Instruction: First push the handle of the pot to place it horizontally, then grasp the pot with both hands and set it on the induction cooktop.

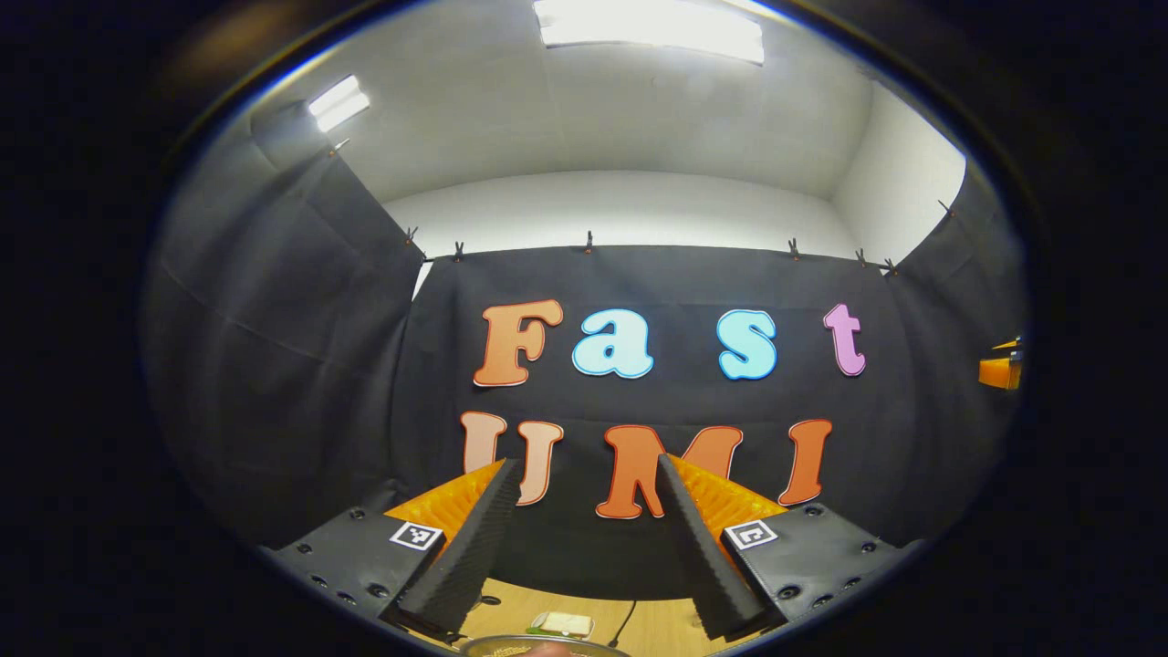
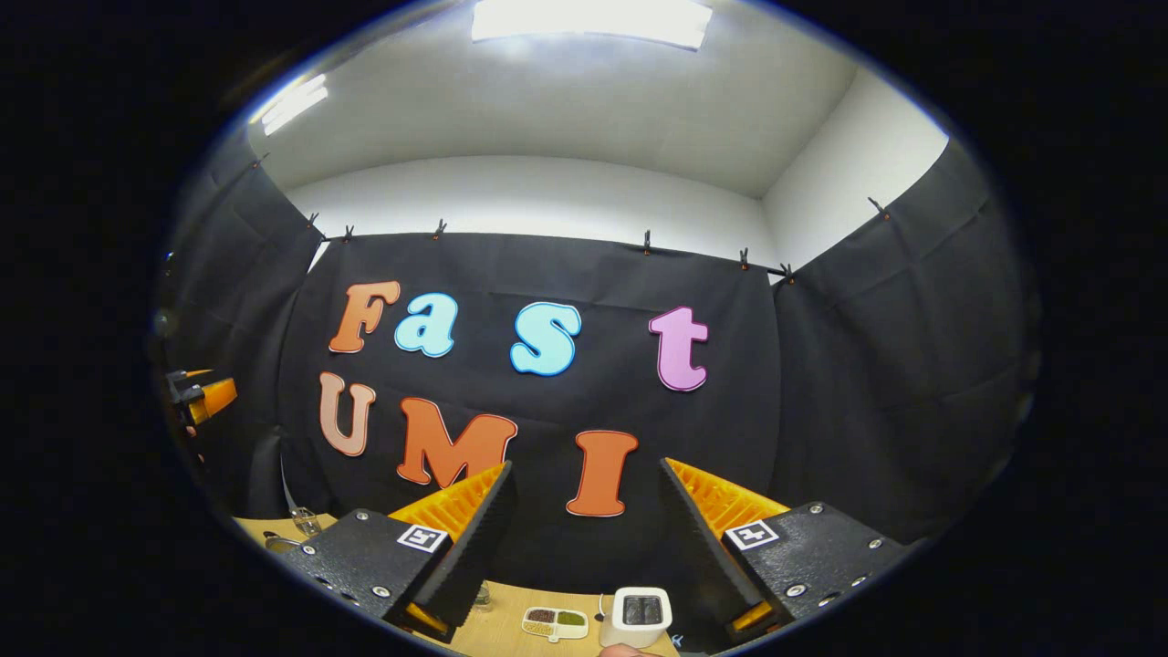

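The pot point(image 1: 543, 647) shows as a sliver of round metallic rim at the very bottom of my left gripper view, low between and beneath my fingers; its handle and the induction cooktop I cannot make out, so I judge the handle push not yet begun; I expect a stiff, smooth-sided metal pot, weighty enough to want both tools, best pinched at the rim or side lugs (slick steel may slide on ribbed pads). My left gripper point(image 1: 589, 474) stands wide apart, holding nothing; my right gripper point(image 2: 589, 474) is likewise spread and empty, raised toward the booth wall. On the wooden table point(image 2: 511, 630) beyond sit a small divided dish point(image 2: 555, 622) and a white boxy appliance point(image 2: 641, 615).
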